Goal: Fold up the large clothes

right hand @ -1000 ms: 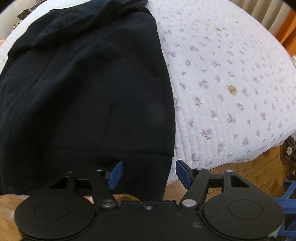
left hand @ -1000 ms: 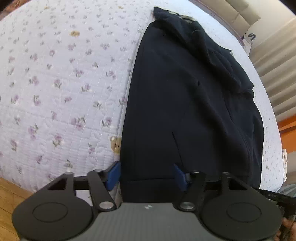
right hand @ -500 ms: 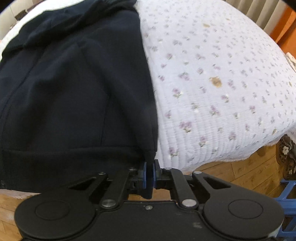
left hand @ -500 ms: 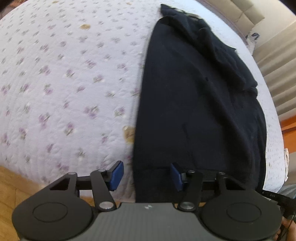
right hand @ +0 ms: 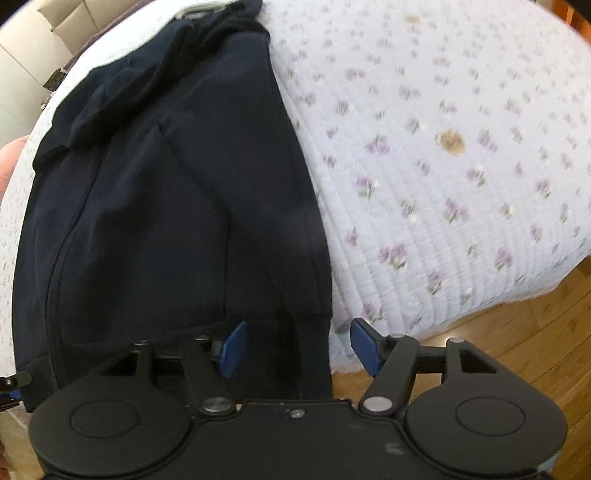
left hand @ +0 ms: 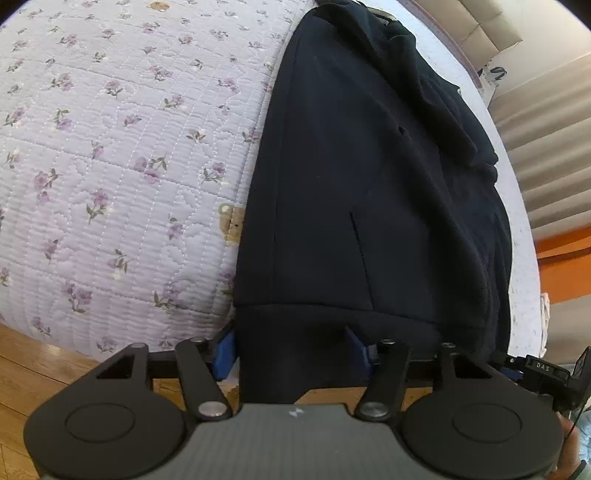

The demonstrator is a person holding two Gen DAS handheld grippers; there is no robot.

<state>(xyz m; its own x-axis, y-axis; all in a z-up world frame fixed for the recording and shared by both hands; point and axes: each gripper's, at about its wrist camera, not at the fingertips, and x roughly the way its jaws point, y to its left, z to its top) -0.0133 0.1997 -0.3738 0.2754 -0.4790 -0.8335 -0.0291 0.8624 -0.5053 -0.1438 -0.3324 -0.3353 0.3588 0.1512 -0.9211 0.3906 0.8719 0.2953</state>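
Observation:
A dark navy garment (left hand: 369,184) lies lengthwise on the bed, its hem hanging over the near edge; it also shows in the right wrist view (right hand: 166,203). My left gripper (left hand: 291,350) is open, its blue pads either side of the hem's left corner. My right gripper (right hand: 299,345) is open, its blue pads straddling the hem's right corner. The fabric hangs between the jaws in both views and is not pinched.
The bed has a lilac quilted floral cover (left hand: 110,166), also seen in the right wrist view (right hand: 443,184). Wooden floor (right hand: 517,332) lies below the bed edge. Curtains (left hand: 546,147) and a padded headboard (left hand: 480,29) stand at the far side.
My right gripper was shut on the hem corner half a second ago and is now open. My left gripper shifted so the hem's left corner lies between its pads.

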